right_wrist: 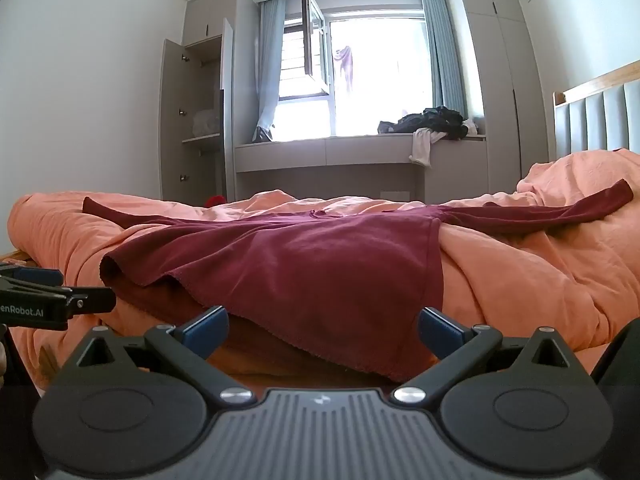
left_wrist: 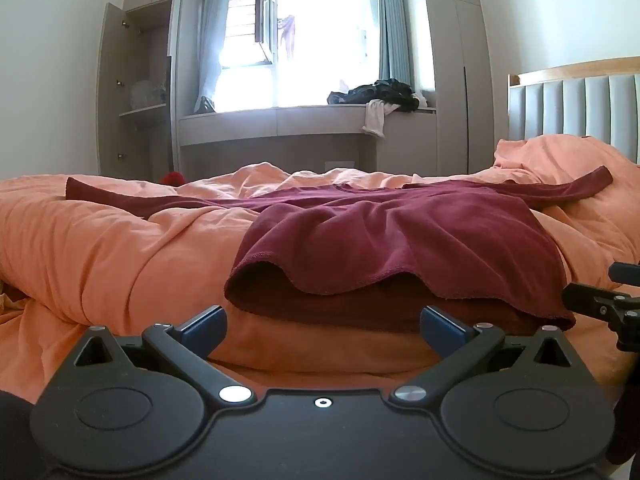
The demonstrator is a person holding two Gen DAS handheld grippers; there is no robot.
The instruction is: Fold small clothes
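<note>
A dark red long-sleeved shirt (left_wrist: 400,236) lies spread on the orange quilt (left_wrist: 120,248), sleeves out to both sides, hem toward me. My left gripper (left_wrist: 322,330) is open and empty, just before the hem's left part. My right gripper (right_wrist: 323,330) is open and empty at the hem's right part; the shirt (right_wrist: 312,264) lies right ahead of it and its hem hangs between the fingers. The right gripper's side shows at the right edge of the left wrist view (left_wrist: 600,304). The left gripper's side shows at the left edge of the right wrist view (right_wrist: 60,300).
The bed has a padded grey headboard (left_wrist: 576,108) at the right. Behind the bed are a window bench (left_wrist: 280,120) with a pile of dark clothes (left_wrist: 380,94), an open wardrobe (left_wrist: 136,92) at the left, and a red object (left_wrist: 172,178) past the bed's far edge.
</note>
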